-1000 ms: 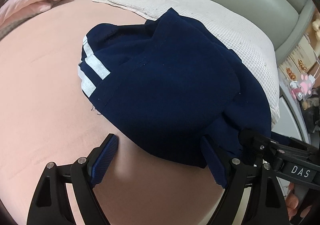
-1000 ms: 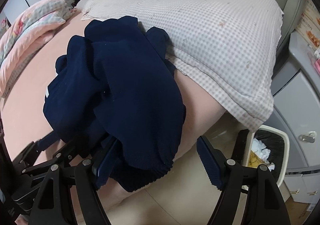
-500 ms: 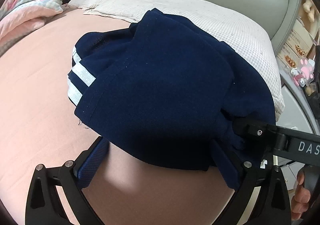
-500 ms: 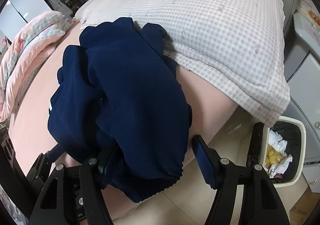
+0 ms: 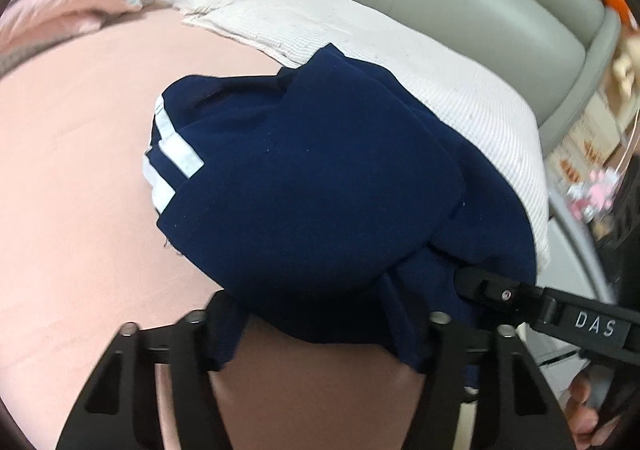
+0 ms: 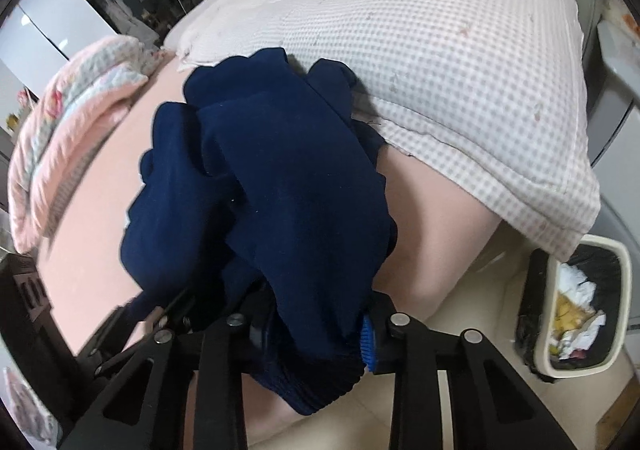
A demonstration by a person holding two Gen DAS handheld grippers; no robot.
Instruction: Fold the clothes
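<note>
Both black two-finger grippers have narrowed since a second ago: the right gripper (image 6: 316, 334) now pinches the near ribbed hem of the crumpled navy-blue knit garment (image 5: 320, 186), and the left gripper (image 5: 320, 330) closes on its near edge. Bundle sits near-right on the pink bedsheet (image 5: 80, 170), beside the checked pillow (image 6: 460, 70).

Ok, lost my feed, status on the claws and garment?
Both claws, left and right, shut on navy garment. Garment bunched at bed edge. Checked pillow alongside.

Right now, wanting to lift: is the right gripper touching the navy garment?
Touching: the right wrist view shows the right gripper closed on the navy garment, cloth bunched between its fingers.
</note>
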